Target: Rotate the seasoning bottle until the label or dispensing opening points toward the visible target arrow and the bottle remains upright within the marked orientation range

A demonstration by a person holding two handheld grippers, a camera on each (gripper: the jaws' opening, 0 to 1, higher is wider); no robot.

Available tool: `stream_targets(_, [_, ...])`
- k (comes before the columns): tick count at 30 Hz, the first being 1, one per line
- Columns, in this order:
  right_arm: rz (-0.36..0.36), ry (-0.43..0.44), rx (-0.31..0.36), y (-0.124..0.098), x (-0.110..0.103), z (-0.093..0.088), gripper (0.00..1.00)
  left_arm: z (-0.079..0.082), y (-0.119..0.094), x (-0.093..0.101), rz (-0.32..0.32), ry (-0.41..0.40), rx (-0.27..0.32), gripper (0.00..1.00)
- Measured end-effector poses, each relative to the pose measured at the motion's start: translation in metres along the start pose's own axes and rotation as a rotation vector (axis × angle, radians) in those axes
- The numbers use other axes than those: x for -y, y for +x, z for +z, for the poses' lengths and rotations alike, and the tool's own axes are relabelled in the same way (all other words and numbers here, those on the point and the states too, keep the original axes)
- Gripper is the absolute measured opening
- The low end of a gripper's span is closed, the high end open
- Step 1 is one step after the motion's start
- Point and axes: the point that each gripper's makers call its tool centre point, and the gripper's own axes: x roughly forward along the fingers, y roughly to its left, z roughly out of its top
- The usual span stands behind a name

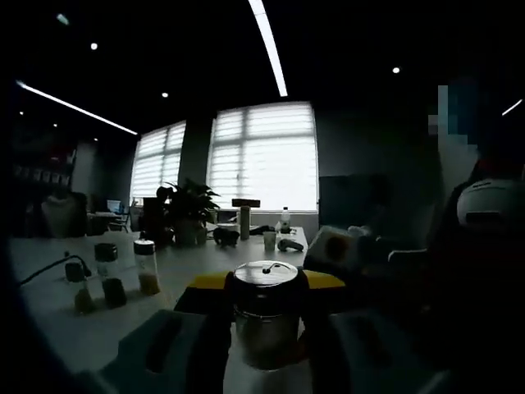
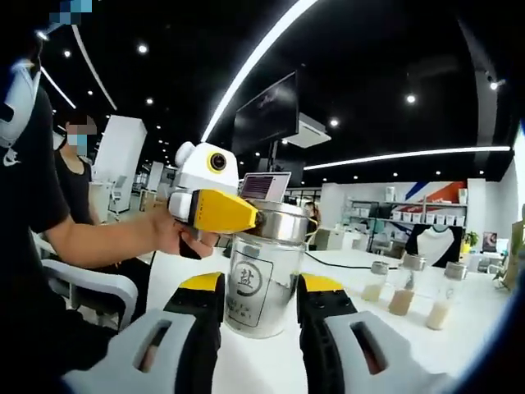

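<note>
Right gripper view, lower centre: the seasoning bottle [image 2: 261,283] stands upright on the white table [image 2: 385,345] between the right gripper [image 2: 257,308] jaws, which sit apart beside its walls. At centre left the left gripper [image 2: 246,217] pinches the bottle's metal lid. Left gripper view has that bottle [image 1: 265,316] at lower centre, three small jars [image 1: 115,275] at left

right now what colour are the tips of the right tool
Yellow tips on black fingers, flanking the bottle; clearest in the right gripper view.
</note>
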Motion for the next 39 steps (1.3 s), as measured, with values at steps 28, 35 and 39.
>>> stream_targets(28, [-0.31,0.088,-0.103,0.005,0.029,-0.026,0.32,-0.022,0.005,-0.029,0.446,-0.042,0.017,0.35])
stream_targets(35, [-0.285,0.053,-0.09,0.005,0.029,-0.024,0.32,-0.019,0.0,-0.032,0.403,-0.025,-0.009,0.34])
stream_targets(39, [-0.258,0.068,-0.082,0.003,0.028,-0.027,0.35,-0.013,-0.012,-0.047,0.434,0.024,-0.018,0.34])
